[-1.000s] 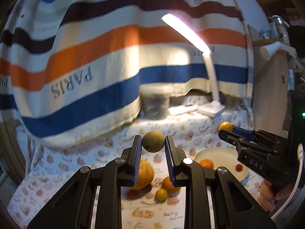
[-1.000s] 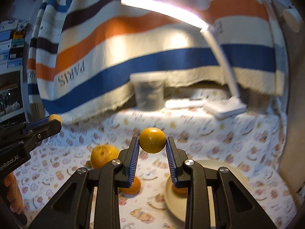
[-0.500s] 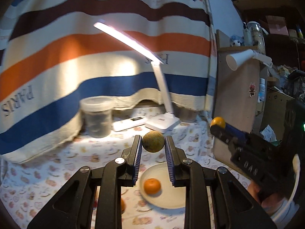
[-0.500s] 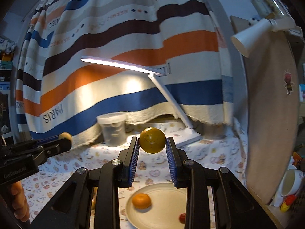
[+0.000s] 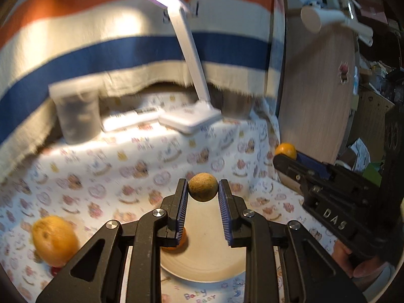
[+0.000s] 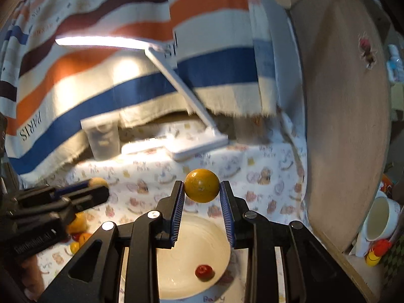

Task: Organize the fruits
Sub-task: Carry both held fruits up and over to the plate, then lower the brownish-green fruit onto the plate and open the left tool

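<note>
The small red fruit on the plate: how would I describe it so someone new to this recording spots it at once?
Start at the white desk lamp at the back of the printed tablecloth, then come forward to the round cream plate. The small red fruit lies alone on the plate's near right part; it is glossy, dark red and far smaller than the orange fruits around.

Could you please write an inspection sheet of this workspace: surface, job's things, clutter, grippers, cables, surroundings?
Surface: table under a printed cloth.
Job's things: cream plate holds a red fruit and an orange; big orange and small fruits lie on the cloth.
Clutter: lit lamp, jar, white remote.
Grippers: left gripper shut on a brown fruit; right gripper shut on a yellow fruit; both above the plate.
Cables: nothing seen.
Surroundings: striped blanket behind, wooden board at right.
</note>
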Action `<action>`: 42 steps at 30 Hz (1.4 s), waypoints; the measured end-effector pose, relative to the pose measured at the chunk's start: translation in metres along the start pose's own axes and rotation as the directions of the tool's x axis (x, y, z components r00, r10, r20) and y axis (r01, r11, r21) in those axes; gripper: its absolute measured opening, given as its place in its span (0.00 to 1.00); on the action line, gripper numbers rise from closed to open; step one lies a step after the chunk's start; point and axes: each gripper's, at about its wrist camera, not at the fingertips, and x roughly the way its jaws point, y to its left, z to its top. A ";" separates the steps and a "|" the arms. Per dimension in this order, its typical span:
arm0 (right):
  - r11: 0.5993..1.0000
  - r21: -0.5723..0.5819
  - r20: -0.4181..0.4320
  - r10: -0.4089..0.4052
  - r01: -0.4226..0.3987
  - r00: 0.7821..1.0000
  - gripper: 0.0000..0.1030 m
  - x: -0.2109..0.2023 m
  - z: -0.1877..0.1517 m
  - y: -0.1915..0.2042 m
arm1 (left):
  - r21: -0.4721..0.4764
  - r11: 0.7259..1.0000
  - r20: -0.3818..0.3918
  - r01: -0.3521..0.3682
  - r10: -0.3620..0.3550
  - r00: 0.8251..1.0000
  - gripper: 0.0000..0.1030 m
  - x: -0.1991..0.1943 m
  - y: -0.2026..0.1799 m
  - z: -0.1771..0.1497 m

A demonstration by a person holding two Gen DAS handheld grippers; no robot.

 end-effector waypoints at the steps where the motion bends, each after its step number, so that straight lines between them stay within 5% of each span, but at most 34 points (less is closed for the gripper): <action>1: 1.000 0.005 -0.011 -0.006 0.006 1.000 0.29 0.002 -0.001 -0.001 | -0.003 1.000 -0.021 0.003 -0.003 1.000 0.23 0.007 -0.001 -0.004; 12: 0.999 0.025 -0.128 0.029 -0.026 0.991 0.29 0.019 -0.011 -0.001 | 0.045 0.999 -0.197 0.011 -0.002 0.980 0.23 0.046 -0.011 -0.038; 19: 1.000 0.011 -0.210 0.029 -0.027 0.977 0.29 0.033 -0.020 0.002 | 0.030 0.999 -0.312 -0.016 0.025 0.950 0.23 0.065 -0.006 -0.049; 27: 0.998 0.025 -0.367 0.064 -0.059 0.928 0.29 0.056 -0.035 0.004 | 0.015 1.000 -0.406 -0.010 0.015 0.914 0.23 0.078 -0.002 -0.058; 34: 0.993 0.089 -0.507 0.113 -0.079 0.855 0.29 0.075 -0.051 -0.001 | 0.028 0.999 -0.459 -0.018 0.029 0.888 0.23 0.088 -0.003 -0.064; 42: 0.999 0.040 -0.510 0.021 0.000 0.860 0.29 0.079 -0.053 -0.005 | 0.029 0.999 -0.457 -0.032 0.042 0.889 0.23 0.090 0.001 -0.064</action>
